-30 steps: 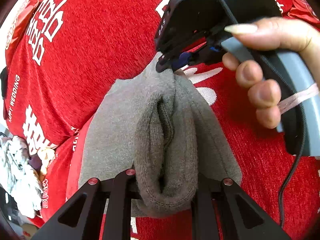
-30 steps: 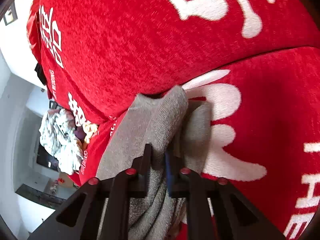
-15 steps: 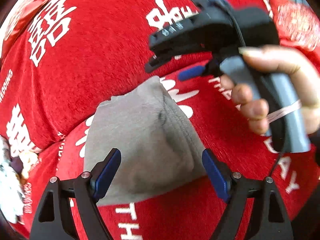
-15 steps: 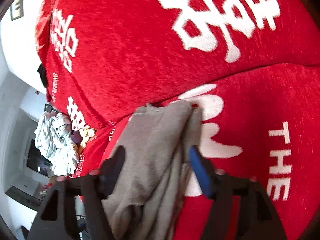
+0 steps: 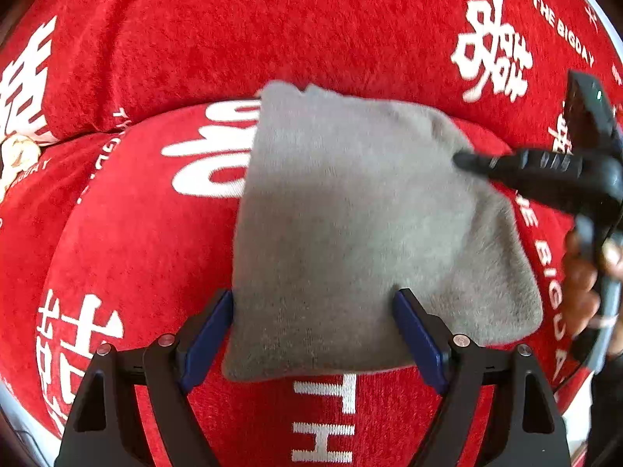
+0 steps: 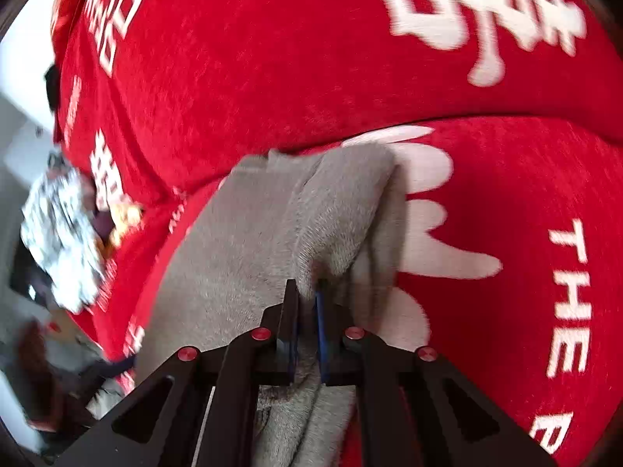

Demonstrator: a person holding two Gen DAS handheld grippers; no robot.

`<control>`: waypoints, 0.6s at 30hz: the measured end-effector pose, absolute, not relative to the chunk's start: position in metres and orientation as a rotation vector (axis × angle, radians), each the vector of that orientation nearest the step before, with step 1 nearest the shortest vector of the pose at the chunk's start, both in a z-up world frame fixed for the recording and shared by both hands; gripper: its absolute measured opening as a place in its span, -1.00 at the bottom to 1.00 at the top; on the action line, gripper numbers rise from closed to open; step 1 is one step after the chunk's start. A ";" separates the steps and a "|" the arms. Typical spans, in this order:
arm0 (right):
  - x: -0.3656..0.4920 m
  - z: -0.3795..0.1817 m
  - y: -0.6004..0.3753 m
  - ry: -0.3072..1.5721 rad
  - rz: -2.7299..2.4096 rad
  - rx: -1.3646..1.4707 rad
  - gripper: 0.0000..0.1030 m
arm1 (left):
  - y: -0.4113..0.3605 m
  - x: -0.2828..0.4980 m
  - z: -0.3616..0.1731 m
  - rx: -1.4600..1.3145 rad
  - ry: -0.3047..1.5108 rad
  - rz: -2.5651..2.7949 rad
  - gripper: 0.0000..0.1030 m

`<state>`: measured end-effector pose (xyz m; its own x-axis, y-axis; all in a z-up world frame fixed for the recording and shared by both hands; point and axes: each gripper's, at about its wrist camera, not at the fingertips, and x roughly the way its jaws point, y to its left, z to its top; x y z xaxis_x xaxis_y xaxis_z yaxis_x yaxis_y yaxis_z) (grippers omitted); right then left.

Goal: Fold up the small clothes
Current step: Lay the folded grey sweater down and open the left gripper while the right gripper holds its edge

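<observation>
While folded: one grey knitted garment (image 5: 362, 225) lies on the red cover (image 5: 155, 264), at the seam where the seat cushion meets the back cushion
Garment axis: in the left wrist view its long axis runs from the near, wider end up to the narrower end at the seam, leaning a little to the left; the surface looks flat and smooth there
Garment count: one piece only; I cannot tell what kind of clothing it is
Left gripper (image 5: 313, 334): jaws stand wide apart over the near edge of the garment; the blue pads (image 5: 206, 334) are at both sides of the cloth and do not press on it; nothing is held
Right gripper (image 6: 307, 323): jaws have just been closing and are now clenched on a raised fold of the grey garment; the cloth is pulled up into a ridge between the two pads
Right gripper, other view: it reaches in from the right, its black tip on the right edge of the garment; a hand (image 5: 584, 284) holds its handle
Cover: red plush with white characters and the white words "THE BIG DAY"; two cushions are visible
Left background: one crumpled pile of white patterned cloth (image 6: 58, 233), blurred
</observation>
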<state>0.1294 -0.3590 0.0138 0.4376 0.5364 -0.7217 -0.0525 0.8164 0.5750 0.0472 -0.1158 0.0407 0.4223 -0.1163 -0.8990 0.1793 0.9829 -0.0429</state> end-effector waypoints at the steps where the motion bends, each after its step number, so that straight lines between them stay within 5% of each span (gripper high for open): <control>1: 0.129 0.013 -0.359 1.067 0.388 0.522 -0.84 | -0.119 0.046 0.038 0.091 1.112 -0.179 0.65; 3: 0.126 0.013 -0.358 1.070 0.388 0.505 -0.84 | -0.126 0.045 0.032 0.134 1.108 -0.189 0.87; 10: 0.075 0.053 -0.358 0.985 0.404 0.502 -0.70 | -0.105 0.035 0.055 0.088 1.066 -0.196 0.87; 12: 0.052 0.058 -0.345 0.977 0.428 0.474 -0.17 | -0.096 0.034 0.060 0.080 1.048 -0.190 0.87; 13: 0.042 0.059 -0.338 0.973 0.427 0.459 0.35 | -0.090 0.035 0.061 0.072 1.048 -0.182 0.87; 14: 0.031 0.059 -0.332 0.951 0.421 0.441 0.46 | -0.087 0.037 0.060 0.065 1.053 -0.173 0.87; 16: 0.015 0.056 -0.315 0.929 0.416 0.377 0.41 | -0.076 0.041 0.058 0.026 1.067 -0.153 0.87; 18: 0.010 0.050 -0.301 0.940 0.402 0.313 0.11 | -0.066 0.044 0.055 -0.024 1.077 -0.149 0.87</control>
